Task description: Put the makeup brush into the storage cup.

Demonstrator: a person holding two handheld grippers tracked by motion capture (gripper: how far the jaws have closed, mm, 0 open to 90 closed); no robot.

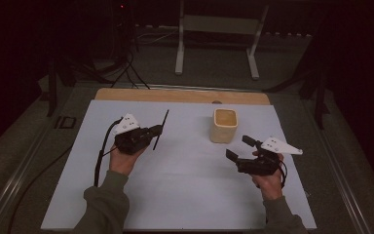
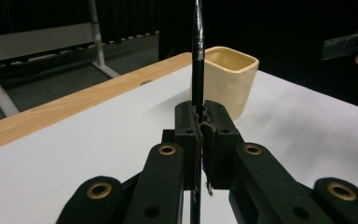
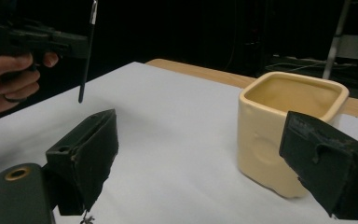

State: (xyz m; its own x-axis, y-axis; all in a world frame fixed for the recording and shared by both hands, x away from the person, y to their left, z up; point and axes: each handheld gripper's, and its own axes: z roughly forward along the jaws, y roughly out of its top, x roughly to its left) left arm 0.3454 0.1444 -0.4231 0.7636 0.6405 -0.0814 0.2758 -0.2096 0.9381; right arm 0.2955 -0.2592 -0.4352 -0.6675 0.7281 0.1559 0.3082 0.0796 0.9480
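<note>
While both forearms reach in from the near edge of the table (image 1: 185, 204), the left hand (image 1: 124, 158) sits left of centre and holds the left gripper (image 1: 157, 130) above the white sheet, its nose turned toward the middle of the table. Its jaws are clamped tight on a thin black stick (image 1: 160, 129), gripped partway along its length. From above, the stick lies across the nose of the gripper, one end slanting away toward the far edge and the other toward the person. Seen from the left gripper view, the stick (image 2: 197, 56) rises straight up from between the pinched jaws and crosses in front of the cup (image 2: 230, 79).

On the other side, the right hand (image 1: 268, 183) holds the right gripper (image 1: 241, 147) with its nose aimed to the left and slightly away, just near of the cup (image 1: 223, 125). Its jaws stand wide apart with nothing between them. Through the right gripper view, the cup (image 3: 284, 126) stands close ahead, nearer one jaw than the other and untouched by either.

That cup is cream-coloured, squarish and upright, and it rests on the white sheet right of centre, well apart from the stick.
</note>
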